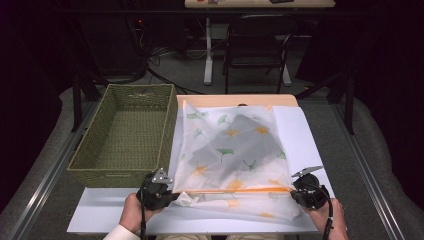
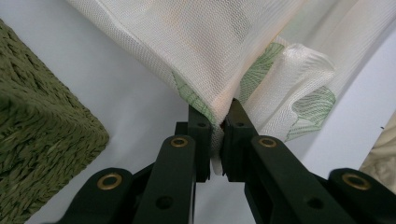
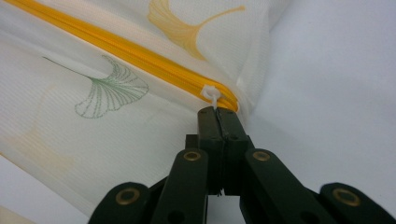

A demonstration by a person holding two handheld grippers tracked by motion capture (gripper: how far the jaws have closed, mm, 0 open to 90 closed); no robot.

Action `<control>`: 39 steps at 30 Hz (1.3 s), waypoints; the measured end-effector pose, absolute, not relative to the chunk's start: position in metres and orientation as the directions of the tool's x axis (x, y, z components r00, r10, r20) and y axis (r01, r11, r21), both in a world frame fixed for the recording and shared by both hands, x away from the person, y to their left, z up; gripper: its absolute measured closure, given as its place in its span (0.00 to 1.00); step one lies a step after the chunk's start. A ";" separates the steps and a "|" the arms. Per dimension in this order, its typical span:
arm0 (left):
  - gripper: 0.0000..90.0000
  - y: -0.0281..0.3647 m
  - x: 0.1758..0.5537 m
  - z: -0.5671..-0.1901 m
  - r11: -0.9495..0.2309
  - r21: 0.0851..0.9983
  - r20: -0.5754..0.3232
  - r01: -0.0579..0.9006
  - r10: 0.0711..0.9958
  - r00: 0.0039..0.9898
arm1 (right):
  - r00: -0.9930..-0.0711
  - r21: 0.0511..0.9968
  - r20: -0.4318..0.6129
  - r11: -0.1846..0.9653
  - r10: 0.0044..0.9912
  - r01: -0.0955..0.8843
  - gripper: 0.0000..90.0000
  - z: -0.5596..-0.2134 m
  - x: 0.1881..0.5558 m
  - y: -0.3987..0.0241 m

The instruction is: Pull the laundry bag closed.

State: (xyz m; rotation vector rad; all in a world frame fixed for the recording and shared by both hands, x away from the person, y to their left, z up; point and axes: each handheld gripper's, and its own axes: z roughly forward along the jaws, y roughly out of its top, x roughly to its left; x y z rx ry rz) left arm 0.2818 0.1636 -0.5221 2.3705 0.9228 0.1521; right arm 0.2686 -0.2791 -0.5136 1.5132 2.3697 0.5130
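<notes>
A white mesh laundry bag [image 1: 235, 150] printed with green and yellow ginkgo leaves lies on the white table, a grey garment showing through it. Its orange zipper [image 1: 240, 190] runs along the near edge. My left gripper [image 1: 167, 196] is shut on the bag's near left corner, and in the left gripper view the mesh fabric [image 2: 215, 70] is pinched between the jaws of the left gripper [image 2: 219, 116]. My right gripper [image 1: 296, 192] sits at the zipper's right end. In the right gripper view the right gripper [image 3: 217, 114] is shut on the white zipper pull [image 3: 211, 94] at the end of the orange zipper [image 3: 126, 46].
A green woven basket [image 1: 125, 135] stands empty on the left half of the table, close beside the bag; its corner [image 2: 42, 140] shows in the left gripper view. A bare strip of the white table [image 1: 300, 135] lies right of the bag. A black chair [image 1: 257, 45] stands beyond the far edge.
</notes>
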 end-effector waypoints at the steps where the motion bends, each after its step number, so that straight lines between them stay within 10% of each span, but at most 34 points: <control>1: 0.94 0.163 0.282 -0.522 -0.590 0.559 -0.099 0.582 0.650 0.754 | -0.413 0.438 -0.045 0.389 0.910 0.810 1.00 -0.514 0.268 -0.280; 39: 0.90 0.165 0.286 -0.529 -0.617 0.513 -0.144 0.596 0.623 0.769 | -0.452 0.382 -0.035 0.430 0.891 0.818 0.99 -0.527 0.279 -0.275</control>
